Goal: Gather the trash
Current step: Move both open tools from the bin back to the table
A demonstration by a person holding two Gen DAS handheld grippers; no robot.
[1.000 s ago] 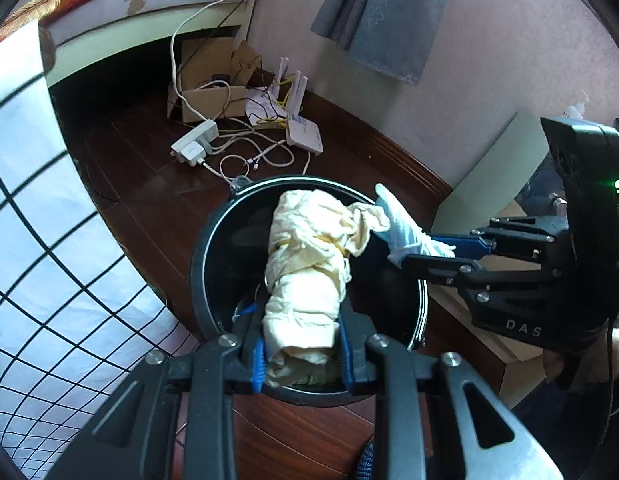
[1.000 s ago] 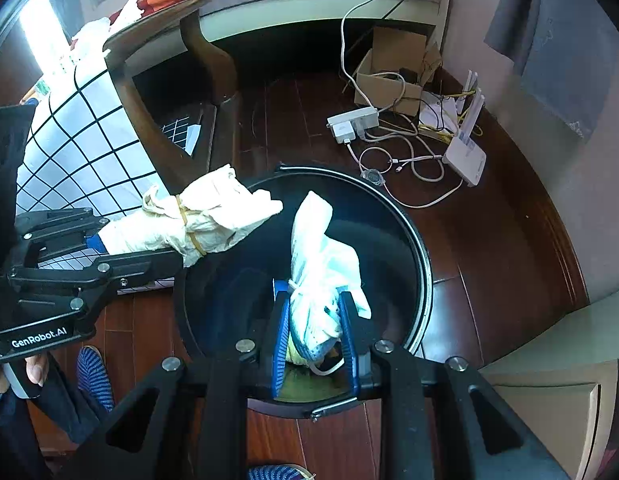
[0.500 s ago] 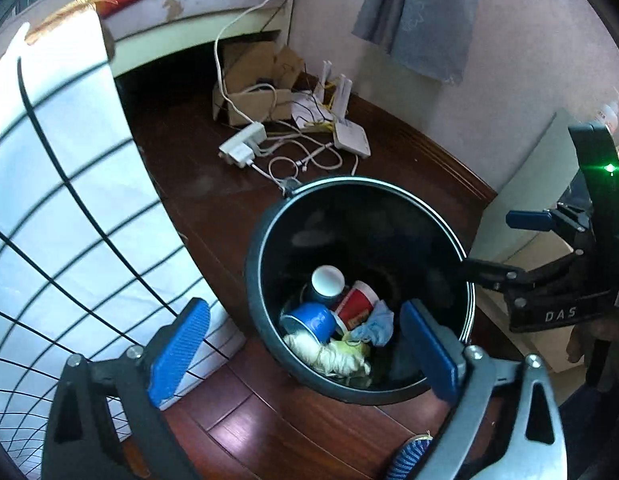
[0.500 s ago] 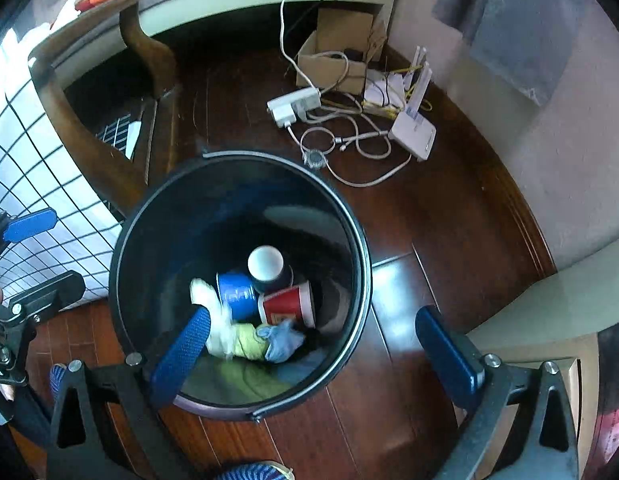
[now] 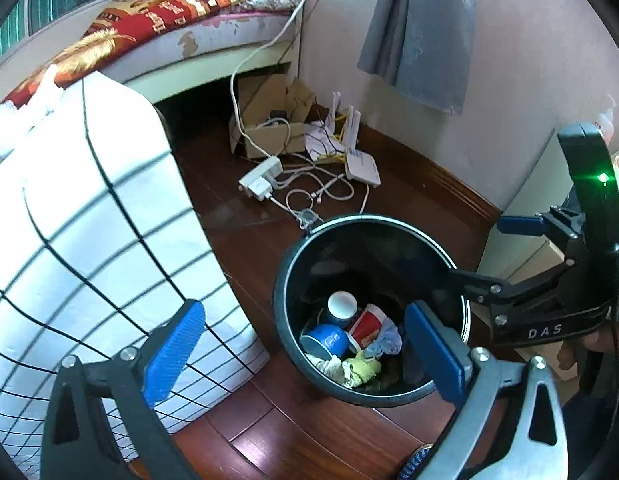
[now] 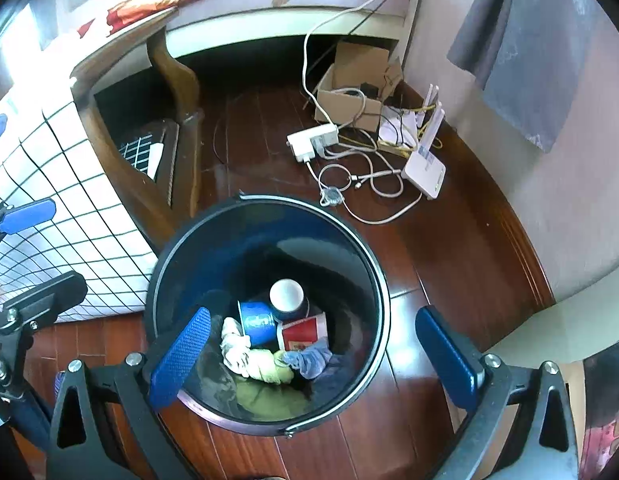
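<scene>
A black round trash bin (image 5: 287, 280) (image 6: 157, 276) stands on the dark wood floor. At its bottom lie blue paper cups (image 5: 326, 340) (image 6: 256, 322), a red cup (image 5: 365, 326) (image 6: 303, 330), a cream crumpled bundle (image 5: 349, 370) (image 6: 245, 354) and a bluish crumpled bundle (image 5: 385, 340) (image 6: 311, 362). My left gripper (image 5: 305, 354) is open and empty above the bin's left rim. My right gripper (image 6: 315, 360) is open and empty above the bin, and it also shows in the left wrist view (image 5: 485, 252).
A white cloth with a black grid (image 5: 89, 260) (image 6: 61, 208) hangs over a wooden table left of the bin. A power strip (image 5: 261, 178) (image 6: 313, 142), cables, a white router (image 6: 425, 174) and a cardboard box (image 6: 353, 88) lie beyond. A bed stands behind.
One second ago each gripper was shut on a crumpled bundle over the bin. Both opened wide, the bundles dropped into the bin, and both grippers rose and drew back.
</scene>
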